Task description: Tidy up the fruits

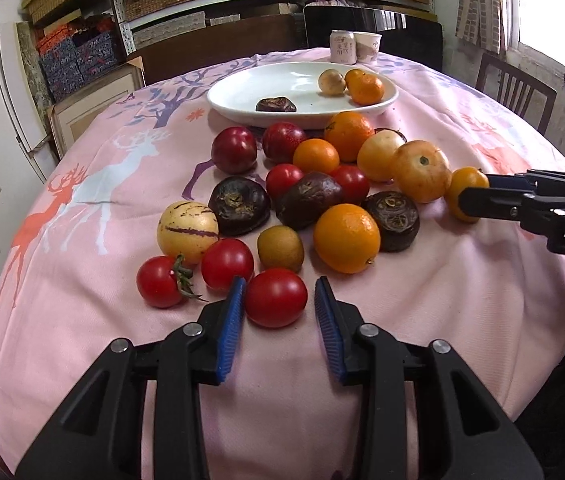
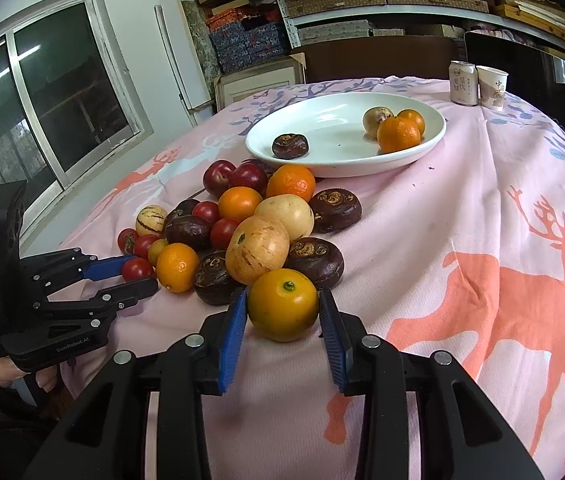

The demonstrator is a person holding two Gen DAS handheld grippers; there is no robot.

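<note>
A pile of fruit lies on the pink tablecloth (image 1: 422,320): red tomatoes, oranges, dark purple fruits, a striped yellow melon (image 1: 187,232). My left gripper (image 1: 280,304) is open around a red tomato (image 1: 276,298), one pad touching it on the left, a gap on the right. It also shows in the right wrist view (image 2: 134,276). My right gripper (image 2: 283,312) has its pads on both sides of a small orange (image 2: 283,305) on the cloth. It also shows in the left wrist view (image 1: 470,194). A white plate (image 2: 330,128) beyond the pile holds a dark fruit, two oranges and a pale fruit.
A can (image 2: 463,82) and a paper cup (image 2: 491,87) stand behind the plate. Shelves of boxes fill the back wall. A chair (image 1: 514,92) stands at the table's far right. A window (image 2: 42,100) is on the left.
</note>
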